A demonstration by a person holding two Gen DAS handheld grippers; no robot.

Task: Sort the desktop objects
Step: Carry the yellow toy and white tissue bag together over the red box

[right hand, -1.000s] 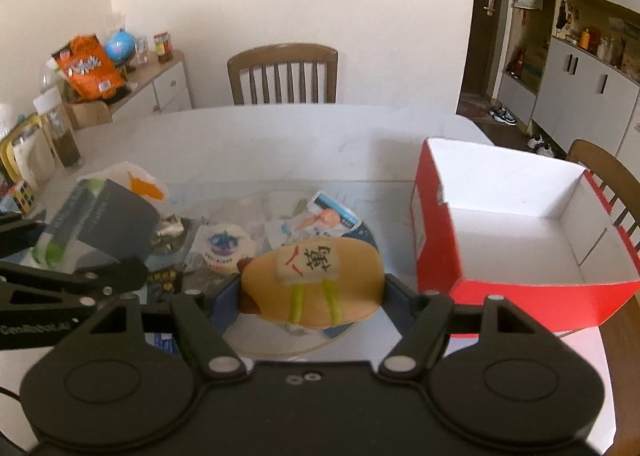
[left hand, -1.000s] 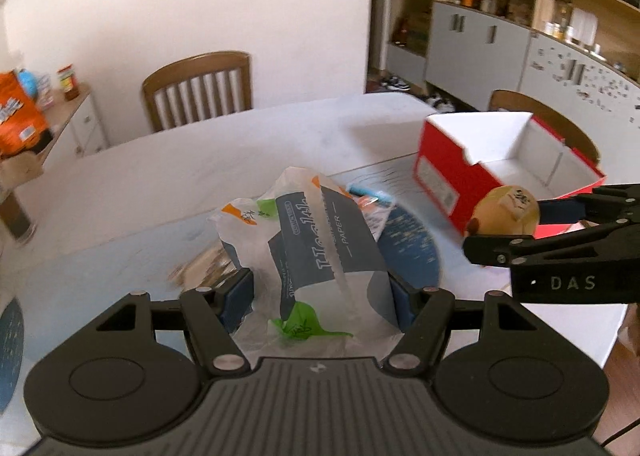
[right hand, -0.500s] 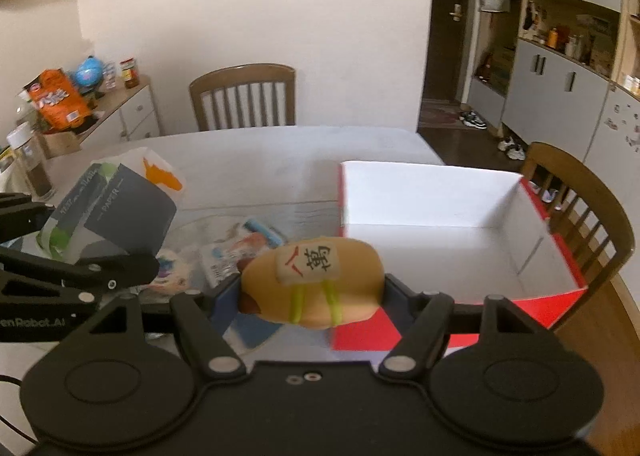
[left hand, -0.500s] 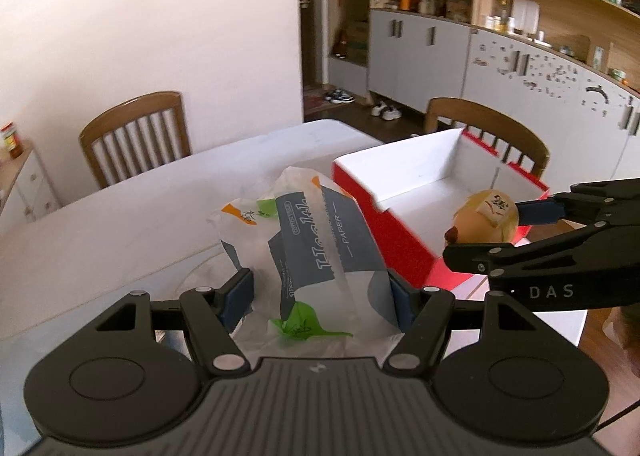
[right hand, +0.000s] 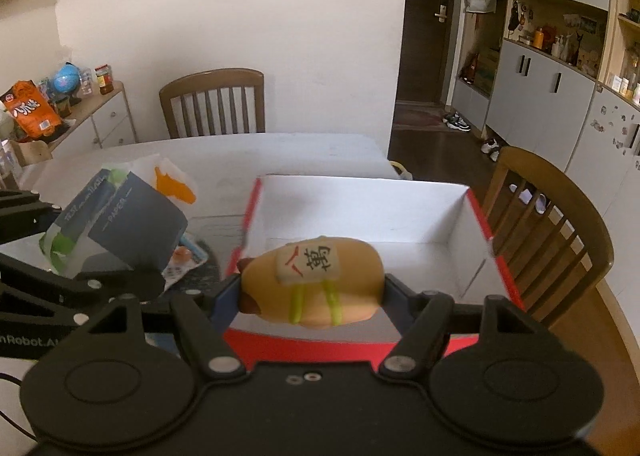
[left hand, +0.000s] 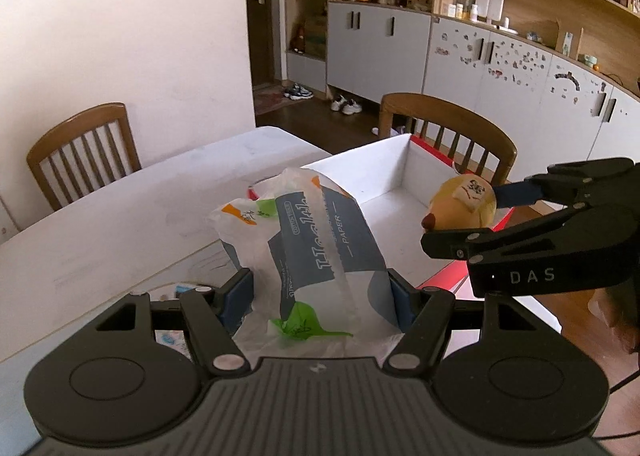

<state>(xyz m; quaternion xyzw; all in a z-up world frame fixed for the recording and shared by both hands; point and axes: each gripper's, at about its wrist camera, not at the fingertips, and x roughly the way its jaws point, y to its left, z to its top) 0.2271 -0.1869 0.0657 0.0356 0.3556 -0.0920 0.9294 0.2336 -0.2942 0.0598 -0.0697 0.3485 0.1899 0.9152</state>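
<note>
We see the left hand-held gripper (left hand: pixel 320 296) clamped on a tissue pack (left hand: pixel 320 256), its blue pads pressing both sides, the pack lifted clear of the bench (left hand: pixel 120 223). Ahead of it and to its right lies the open red box (right hand: pixel 400 215), white inside. The right hand-held gripper (right hand: pixel 310 296) holds a tan plush toy (right hand: pixel 316 280) between its pads, above the box's near wall. Snack packets (right hand: pixel 184 260) lie on the bench between the two.

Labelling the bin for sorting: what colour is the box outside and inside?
The box is red outside and white inside, clearest in the right wrist view.
</note>
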